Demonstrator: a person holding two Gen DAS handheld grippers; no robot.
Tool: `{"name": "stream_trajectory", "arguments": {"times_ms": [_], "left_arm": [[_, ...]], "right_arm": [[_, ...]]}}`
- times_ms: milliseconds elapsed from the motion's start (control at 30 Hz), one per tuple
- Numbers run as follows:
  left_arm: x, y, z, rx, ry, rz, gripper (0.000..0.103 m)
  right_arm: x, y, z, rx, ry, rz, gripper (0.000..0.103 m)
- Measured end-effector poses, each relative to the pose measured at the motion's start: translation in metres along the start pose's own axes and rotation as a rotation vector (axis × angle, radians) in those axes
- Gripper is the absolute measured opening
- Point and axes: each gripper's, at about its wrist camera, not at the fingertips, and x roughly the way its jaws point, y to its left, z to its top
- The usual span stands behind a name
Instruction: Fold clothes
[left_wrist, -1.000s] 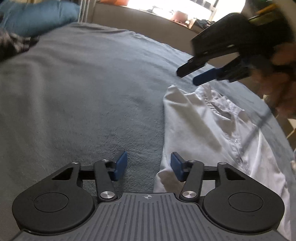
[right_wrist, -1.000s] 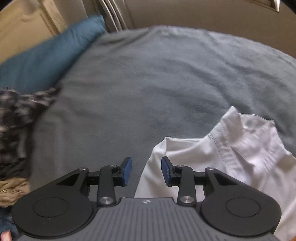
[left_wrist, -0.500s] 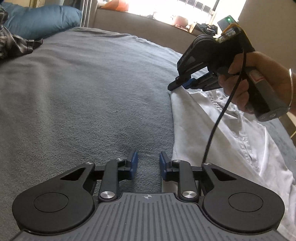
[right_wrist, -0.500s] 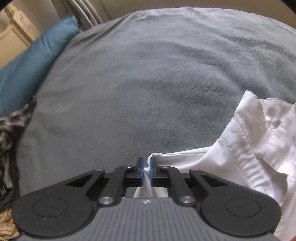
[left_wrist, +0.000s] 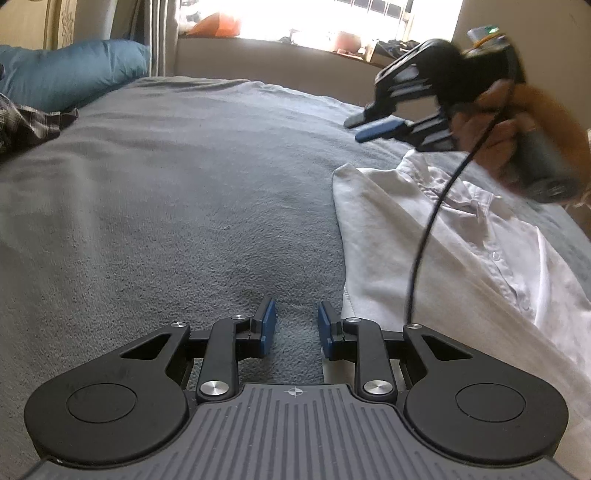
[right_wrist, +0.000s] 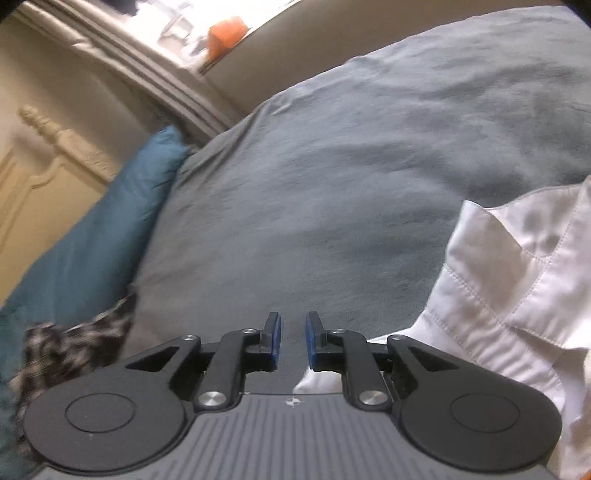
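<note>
A white button-up shirt (left_wrist: 424, 236) lies partly folded on a grey blanket (left_wrist: 184, 184), its straight folded edge facing left. My left gripper (left_wrist: 297, 325) rests low over the blanket just left of that edge, open with a narrow gap and nothing between the pads. A hand (left_wrist: 498, 140) holds my right gripper (left_wrist: 354, 130) in the air above the shirt's far corner. In the right wrist view the right gripper (right_wrist: 293, 339) has its jaws opening, with only blanket (right_wrist: 332, 184) in the gap. The shirt (right_wrist: 498, 295) and its collar lie to the right, some cloth passing under the right finger.
A blue pillow (left_wrist: 74, 70) and a plaid garment (left_wrist: 26, 122) lie at the blanket's far left. A beige padded back (left_wrist: 277, 62) runs behind the bed under a bright window. A black cable (left_wrist: 432, 221) hangs from the right gripper across the shirt.
Half a second ago the right gripper was shut on the shirt's corner; it has let go, come off the cloth and rolled. The left jaws narrowed a second ago and have since held.
</note>
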Motion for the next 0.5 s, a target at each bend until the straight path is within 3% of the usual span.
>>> {"name": "stream_trajectory", "arguments": {"times_ms": [133,233,333,500], "left_arm": [[0.0,0.002,0.0,-0.01,-0.001,0.001,0.026],[-0.001,0.003,0.001,-0.014,-0.005,0.008,0.027],[-0.005,0.005,0.002,-0.013,-0.012,0.026,0.027],[-0.017,0.012,0.001,-0.022,-0.023,0.059,0.03]], "right_arm": [[-0.002,0.004,-0.002,-0.034,0.172,0.052,0.016],[0.005,0.003,-0.016,-0.04,0.218,-0.007,0.016],[-0.004,-0.002,-0.024,0.007,0.138,-0.037,0.017],[-0.061,-0.011,-0.021,0.085,-0.013,0.044,0.017]]}}
